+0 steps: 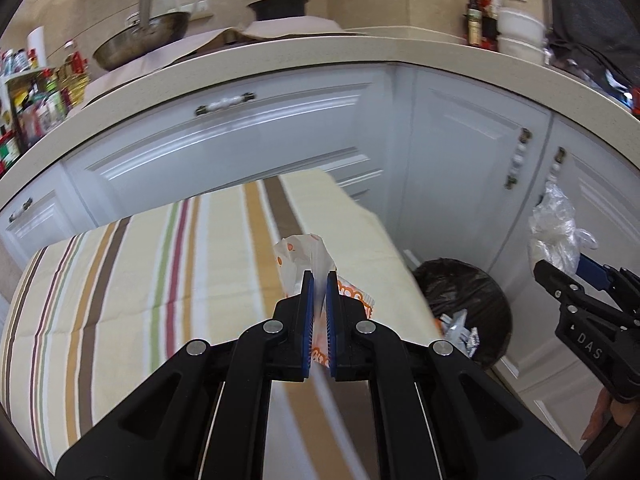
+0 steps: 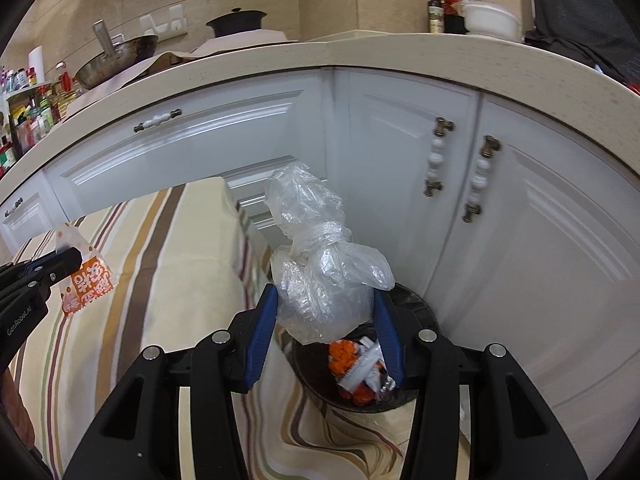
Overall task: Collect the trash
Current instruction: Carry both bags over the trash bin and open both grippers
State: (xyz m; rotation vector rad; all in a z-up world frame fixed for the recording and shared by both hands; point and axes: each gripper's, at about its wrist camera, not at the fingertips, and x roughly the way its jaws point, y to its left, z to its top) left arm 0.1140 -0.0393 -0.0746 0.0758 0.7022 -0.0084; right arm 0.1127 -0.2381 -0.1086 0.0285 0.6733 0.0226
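Both grippers carry trash above the striped table edge, beside the bin.

Nearest in the left wrist view, the left gripper point(image 1: 319, 280) has its blue pads pressed almost together on a thin orange-and-white wrapper point(image 1: 298, 258), which stands on edge with its long axis running up and away from the jaws, over the striped tablecloth point(image 1: 140, 280). The right gripper point(image 2: 326, 300) points downward, its jaws partly apart and closed against the sides of a knotted clear plastic bag point(image 2: 320, 272); the bag stands upright, its long axis vertical, its twisted neck and loose top rising above the pads. Just below and beyond it sits the black-lined bin point(image 2: 420, 312), on the floor against the white cabinet doors point(image 2: 520, 240), with orange and silver wrappers point(image 2: 356, 372) already inside. Farther back, a beige countertop point(image 2: 400, 56) holds a wok point(image 2: 116, 60) and a dark pot point(image 2: 236, 22).
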